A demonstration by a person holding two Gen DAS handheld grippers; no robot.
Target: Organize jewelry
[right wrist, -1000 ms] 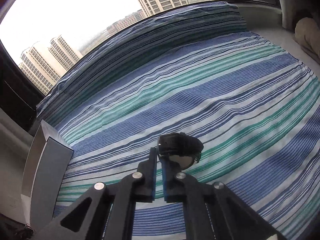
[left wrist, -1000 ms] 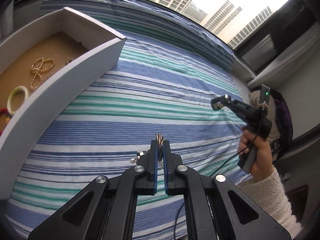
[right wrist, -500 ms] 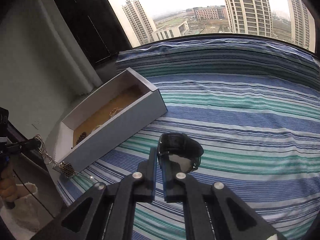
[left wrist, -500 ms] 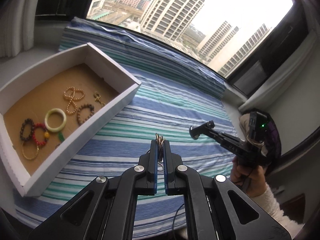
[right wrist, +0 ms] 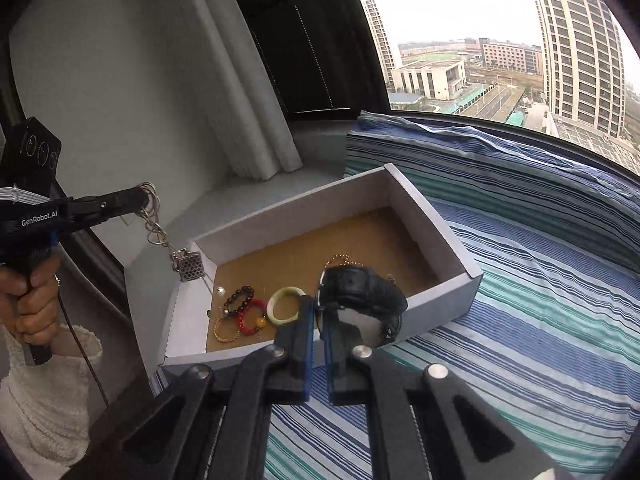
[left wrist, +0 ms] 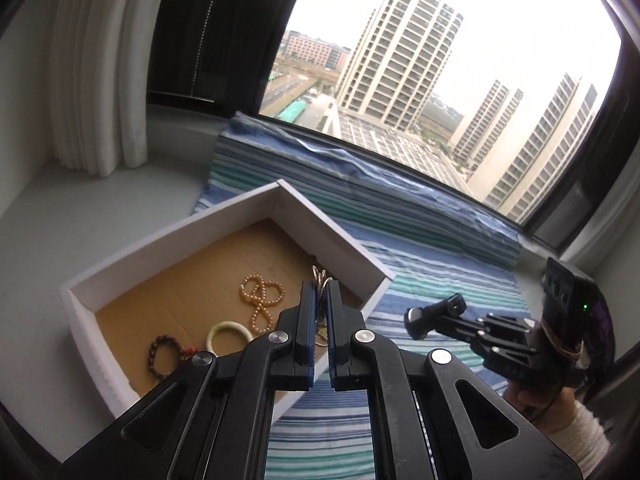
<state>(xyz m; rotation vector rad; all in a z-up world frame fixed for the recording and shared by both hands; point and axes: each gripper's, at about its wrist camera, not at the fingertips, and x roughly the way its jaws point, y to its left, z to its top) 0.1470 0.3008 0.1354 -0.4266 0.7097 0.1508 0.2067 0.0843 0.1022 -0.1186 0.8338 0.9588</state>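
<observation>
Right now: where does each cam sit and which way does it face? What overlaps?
Left wrist: on the left gripper, aimed down at the white box; its fingers pinch a silver chain; right gripper and hand visible.
Right wrist: on the right gripper, facing the box from the striped cloth; holds a black watch; left gripper and sleeve visible.
Shared: box, jewelry, cloth, window.
</observation>
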